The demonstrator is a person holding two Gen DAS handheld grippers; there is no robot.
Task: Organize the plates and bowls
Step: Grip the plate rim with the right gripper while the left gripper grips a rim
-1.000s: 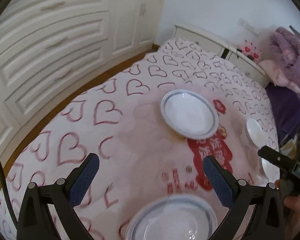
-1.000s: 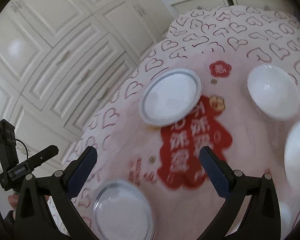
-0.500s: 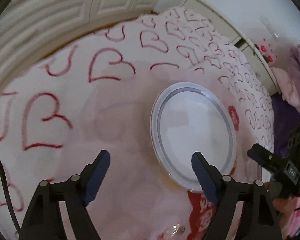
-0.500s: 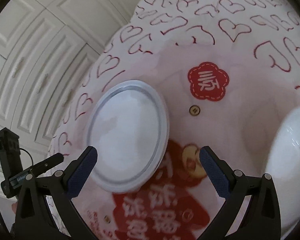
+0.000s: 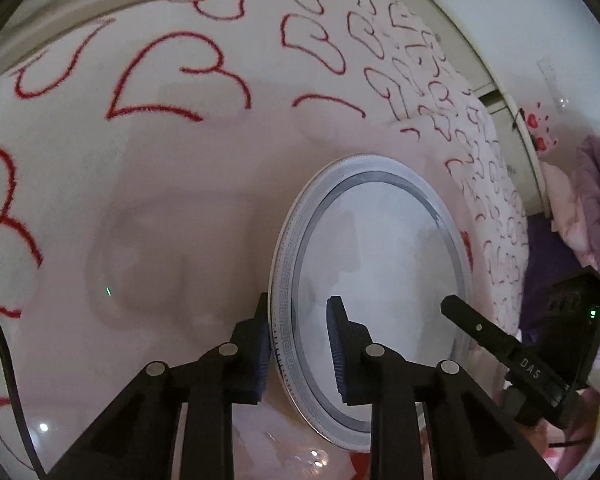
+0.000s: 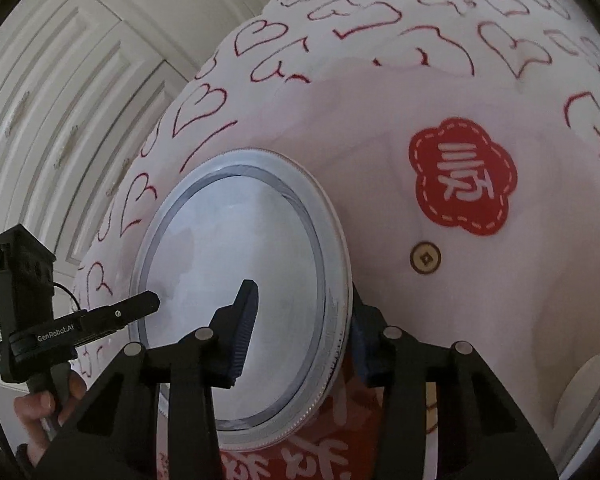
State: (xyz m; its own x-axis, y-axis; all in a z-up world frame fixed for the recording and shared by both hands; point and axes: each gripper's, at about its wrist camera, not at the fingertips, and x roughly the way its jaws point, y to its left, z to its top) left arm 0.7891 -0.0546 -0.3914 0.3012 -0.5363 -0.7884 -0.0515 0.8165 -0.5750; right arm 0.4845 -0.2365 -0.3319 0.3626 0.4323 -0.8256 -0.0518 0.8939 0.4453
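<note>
Both grippers straddle opposite rims of one plate [image 5: 374, 280], left gripper [image 5: 298, 344] and right gripper [image 6: 300, 332] narrowed onto it; lift level, evenly, off the bedspread [image 5: 160, 200].

Both fisheye cameras look down, very near, at the white round plate with grey rim band [image 5: 380, 256] [image 6: 236, 280] on the heart-patterned bed cover [image 5: 160, 200] [image 6: 420, 92]. The left view enters from the plate's 7 o'clock edge, the right view from 5 o'clock; both share this plate.
</note>
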